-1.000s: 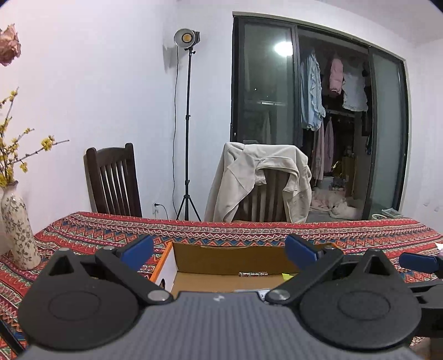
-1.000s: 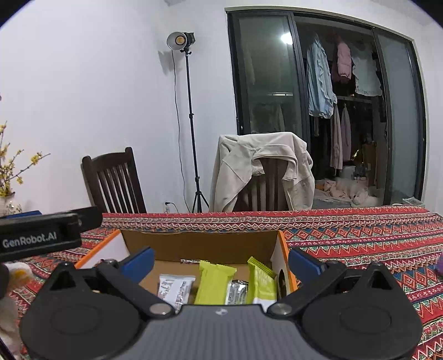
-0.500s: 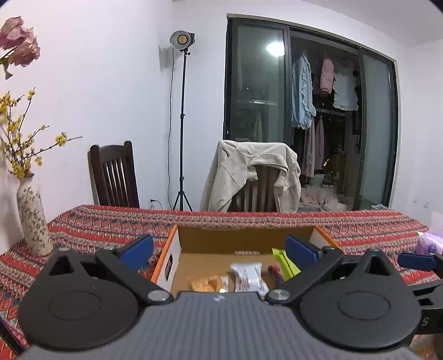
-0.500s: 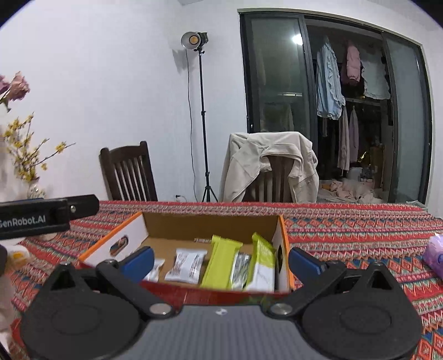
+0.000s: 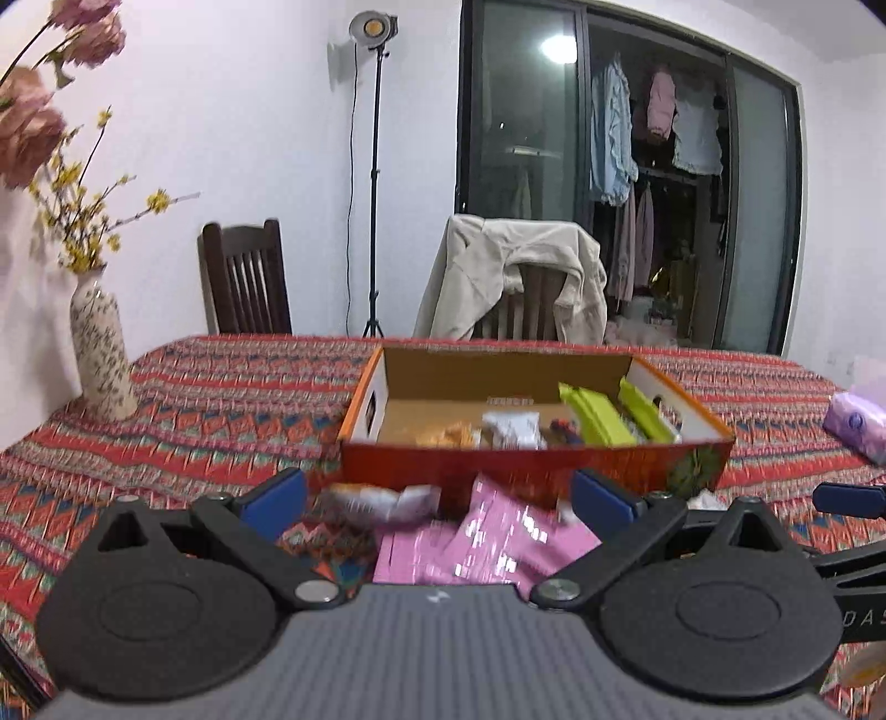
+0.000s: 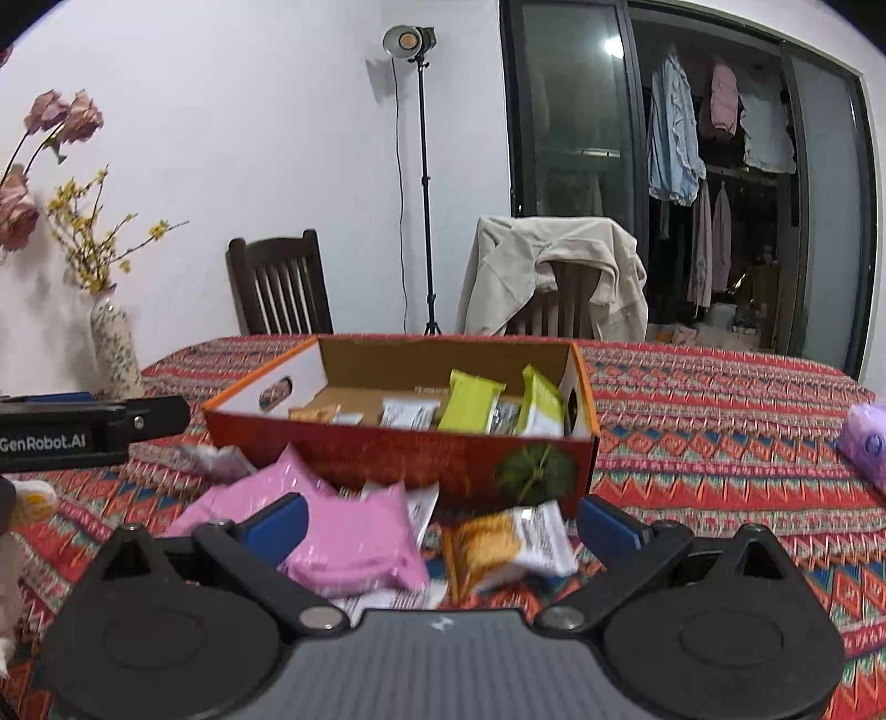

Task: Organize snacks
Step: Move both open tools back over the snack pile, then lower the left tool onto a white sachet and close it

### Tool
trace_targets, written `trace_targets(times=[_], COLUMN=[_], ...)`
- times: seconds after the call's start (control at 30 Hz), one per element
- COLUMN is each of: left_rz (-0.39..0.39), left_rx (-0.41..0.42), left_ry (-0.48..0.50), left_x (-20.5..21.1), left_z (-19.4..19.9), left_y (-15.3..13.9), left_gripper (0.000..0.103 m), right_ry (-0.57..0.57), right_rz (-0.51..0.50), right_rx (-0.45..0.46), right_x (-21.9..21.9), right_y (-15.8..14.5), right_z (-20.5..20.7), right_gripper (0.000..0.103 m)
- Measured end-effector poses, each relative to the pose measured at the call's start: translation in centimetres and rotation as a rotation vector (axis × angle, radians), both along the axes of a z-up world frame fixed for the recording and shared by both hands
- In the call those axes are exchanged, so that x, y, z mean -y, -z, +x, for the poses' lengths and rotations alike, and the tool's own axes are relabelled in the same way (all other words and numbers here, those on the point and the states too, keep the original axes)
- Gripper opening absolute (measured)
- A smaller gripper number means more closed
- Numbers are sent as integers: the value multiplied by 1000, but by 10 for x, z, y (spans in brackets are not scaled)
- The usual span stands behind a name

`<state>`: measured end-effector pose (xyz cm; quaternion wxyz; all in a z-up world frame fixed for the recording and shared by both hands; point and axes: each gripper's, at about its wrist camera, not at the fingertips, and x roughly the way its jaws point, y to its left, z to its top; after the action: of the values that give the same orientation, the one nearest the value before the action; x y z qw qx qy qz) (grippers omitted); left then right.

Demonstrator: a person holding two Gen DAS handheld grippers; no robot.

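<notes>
Pretty clearly someone's home, a dining area that opens onto a closet. There's a table [image 6: 720, 421] under a red patterned cloth, two dark wooden chairs [image 6: 279, 288] on the far side, one with a beige jacket [image 6: 559, 271] slung over it. Far right, glass sliding doors [image 6: 570, 138] show clothes on hangers [image 6: 673, 138]. Flower vase [image 5: 102, 354] on the left, plus a studio light on a stand [image 6: 412, 44] against the white wall.

Pink foil snack packets [image 5: 487, 540]: motion-blurred in left wrist view, lower part hidden behind gripper body. Purple wrapped pack [image 6: 864, 446]: cut by right frame edge. White printed sachets [image 6: 387, 598]: mostly covered by pink pouch [image 6: 354, 540]; print unreadable.
</notes>
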<state>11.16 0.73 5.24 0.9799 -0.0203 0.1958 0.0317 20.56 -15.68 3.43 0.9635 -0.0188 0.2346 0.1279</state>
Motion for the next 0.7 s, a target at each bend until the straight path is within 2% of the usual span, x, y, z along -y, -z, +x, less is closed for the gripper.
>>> trace_targets(times=[0.37,0.7], left_rz=[-2,50], left_rx=[-133,-265], left_ry=[-27,62], left_x=[-8,12], left_z=[-26,-27], left_y=[34,72], left_gripper=[103,103], right_ry=[-19,-1], right_rz=[5,-1], right_rx=[-57,-97], right_x=[-3,5], right_y=[23,38], right_z=[-28,-39], right_gripper=[103,103])
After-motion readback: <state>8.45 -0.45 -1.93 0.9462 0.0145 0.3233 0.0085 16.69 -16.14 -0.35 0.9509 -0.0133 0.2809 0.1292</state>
